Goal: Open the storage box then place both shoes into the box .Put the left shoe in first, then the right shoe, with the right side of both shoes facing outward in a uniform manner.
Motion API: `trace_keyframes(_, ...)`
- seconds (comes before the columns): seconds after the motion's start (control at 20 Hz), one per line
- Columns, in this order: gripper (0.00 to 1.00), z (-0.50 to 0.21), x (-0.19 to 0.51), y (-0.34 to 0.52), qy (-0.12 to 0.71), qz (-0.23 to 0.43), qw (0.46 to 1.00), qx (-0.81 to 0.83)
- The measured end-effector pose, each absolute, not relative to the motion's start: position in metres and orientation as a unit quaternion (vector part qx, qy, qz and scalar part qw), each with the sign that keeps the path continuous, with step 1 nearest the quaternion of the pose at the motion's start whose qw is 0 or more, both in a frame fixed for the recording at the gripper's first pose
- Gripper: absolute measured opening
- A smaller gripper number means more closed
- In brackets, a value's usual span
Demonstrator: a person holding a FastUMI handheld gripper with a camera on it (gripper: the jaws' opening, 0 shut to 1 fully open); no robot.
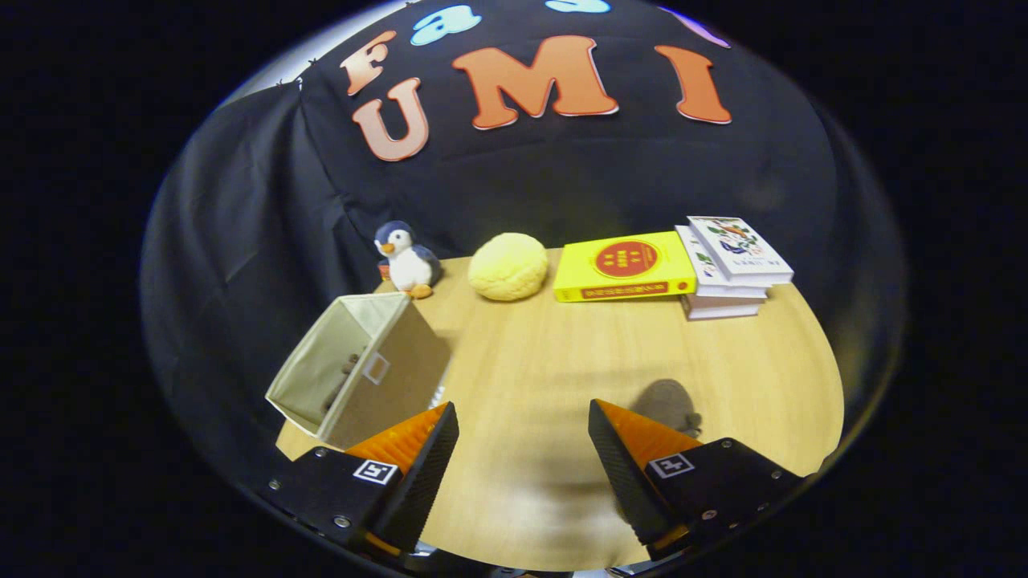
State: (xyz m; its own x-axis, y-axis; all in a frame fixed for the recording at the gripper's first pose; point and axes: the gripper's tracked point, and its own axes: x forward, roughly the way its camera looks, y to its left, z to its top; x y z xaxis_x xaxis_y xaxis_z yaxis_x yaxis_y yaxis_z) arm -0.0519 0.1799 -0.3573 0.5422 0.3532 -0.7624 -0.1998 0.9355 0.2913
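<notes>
My tool [524, 449] hangs with fingers spread wide on nothing above the bare surface [562, 361], the open-topped box [357, 365] sits at ten o'clock beside one finger, so swinging that way carelessly could knock it off the edge.

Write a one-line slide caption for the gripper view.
Open gripper above wooden table, fabric storage box just ahead of one finger, shoes unseen.

No words can be read: the yellow book [625, 266] bears a red round seal with marks too small to tell.
</notes>
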Motion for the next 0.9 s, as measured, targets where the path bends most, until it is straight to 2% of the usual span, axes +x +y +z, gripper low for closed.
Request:
trace_keyframes(0.35,0.98,-0.426,-0.075,0.080,0.488,0.090,0.867,0.044)
trace_keyframes(0.65,0.96,-0.469,-0.093,0.051,0.521,0.094,0.848,0.021)
trace_keyframes(0.9,0.88,-0.503,-0.089,0.044,0.541,0.092,0.836,0.017)
